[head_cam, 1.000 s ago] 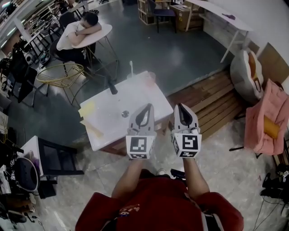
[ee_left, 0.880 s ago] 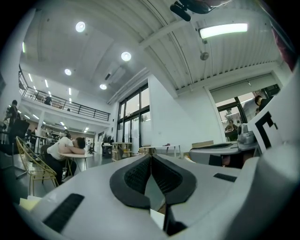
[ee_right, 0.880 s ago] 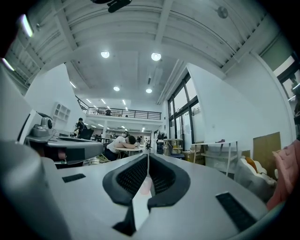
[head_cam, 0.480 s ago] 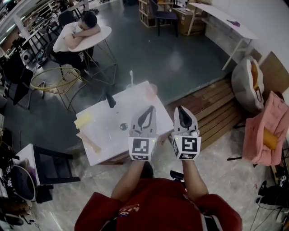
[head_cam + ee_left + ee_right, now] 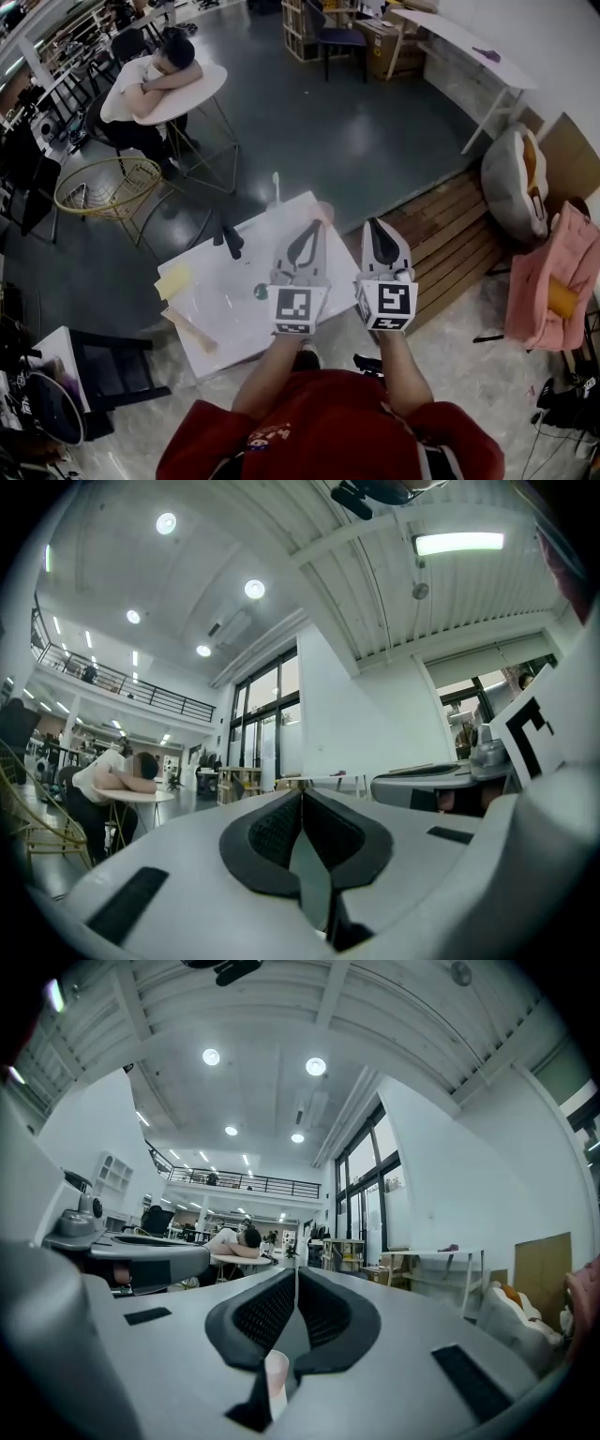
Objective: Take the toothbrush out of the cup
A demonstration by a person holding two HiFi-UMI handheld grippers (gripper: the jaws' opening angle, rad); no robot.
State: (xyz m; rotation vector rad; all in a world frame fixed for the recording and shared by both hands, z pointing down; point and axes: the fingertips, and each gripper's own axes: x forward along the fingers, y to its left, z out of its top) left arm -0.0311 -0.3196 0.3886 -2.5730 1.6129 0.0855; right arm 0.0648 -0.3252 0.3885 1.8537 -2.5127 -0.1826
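A white toothbrush [image 5: 276, 186] stands upright at the far edge of a small white table [image 5: 225, 309]. The cup that holds it is too small to make out. A pale pink cup [image 5: 322, 212] stands just to its right, and it shows low between my right jaws as the pink cup [image 5: 275, 1378]. My left gripper [image 5: 308, 226] and right gripper [image 5: 372, 223] hover side by side above the table's near right part, short of the toothbrush. Both are shut with nothing in them. The shut left gripper [image 5: 301, 792] and right gripper [image 5: 296, 1269] point out into the room.
On the table lie a black object [image 5: 231, 240], a small dark round thing [image 5: 261, 292] and yellow notes [image 5: 174, 279]. A person sleeps at a round table [image 5: 187, 89] behind. A yellow wire chair [image 5: 105, 186], a wooden platform [image 5: 450, 220] and a black chair [image 5: 117, 367] stand around.
The table with the toothbrush has slid down and right in the head view, closer under the grippers. Both grippers stay shut and side by side.
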